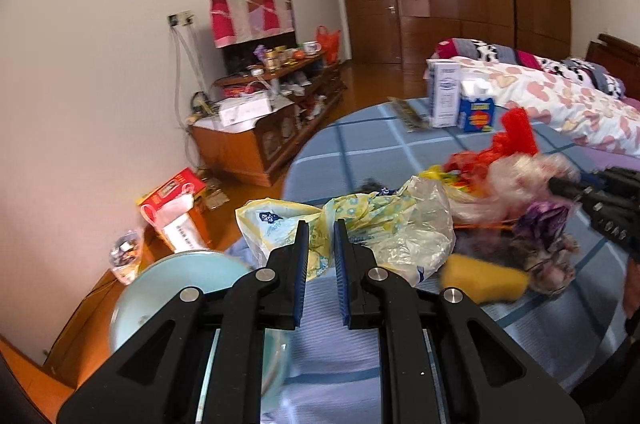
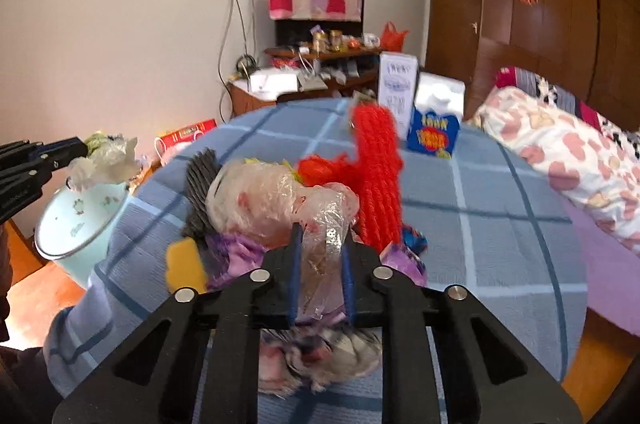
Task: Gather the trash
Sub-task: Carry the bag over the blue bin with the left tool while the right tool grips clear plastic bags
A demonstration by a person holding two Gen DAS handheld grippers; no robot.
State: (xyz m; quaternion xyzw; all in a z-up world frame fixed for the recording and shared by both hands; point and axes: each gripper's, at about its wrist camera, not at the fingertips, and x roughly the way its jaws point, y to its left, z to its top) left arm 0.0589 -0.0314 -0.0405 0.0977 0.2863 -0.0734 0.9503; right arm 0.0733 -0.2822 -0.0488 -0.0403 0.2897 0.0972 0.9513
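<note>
**Two grippers, two plastic bags, one pale bin**

In the left wrist view the left gripper (image 1: 321, 228) sits at lower centre, its two blue ribbed pads pinching a crumpled yellow-printed plastic bag (image 1: 360, 224), thin and glossy, which spreads across the middle of the frame; the right wrist view shows this same gripper (image 2: 76, 148) at the left edge, the bag (image 2: 104, 160) hanging from it directly above the light blue bin (image 2: 80, 220); the bin is round, smooth-walled and open-topped, standing beside the table; in the left view its rim (image 1: 168, 264) curves at lower left.

The right gripper (image 2: 321, 236) occupies lower centre of its own view; its jaws are closed on a translucent pinkish plastic bag (image 2: 276, 200), wrinkled and shiny, a strip of film running down between the pads; from the left view this gripper (image 1: 560, 186) enters at the right edge, blurred.

The round table wears a blue checked tablecloth (image 2: 480, 208), soft and quilted-looking; on it lie one red yarn bundle (image 2: 378, 164), ropy and fuzzy; one yellow sponge block (image 2: 185, 266); one dark grey ribbed piece (image 2: 202, 192); crumpled purple wrapping (image 2: 240, 256); at the far edge stand one tall white carton (image 2: 397, 84) and one blue-based tissue box (image 2: 434, 132).
</note>
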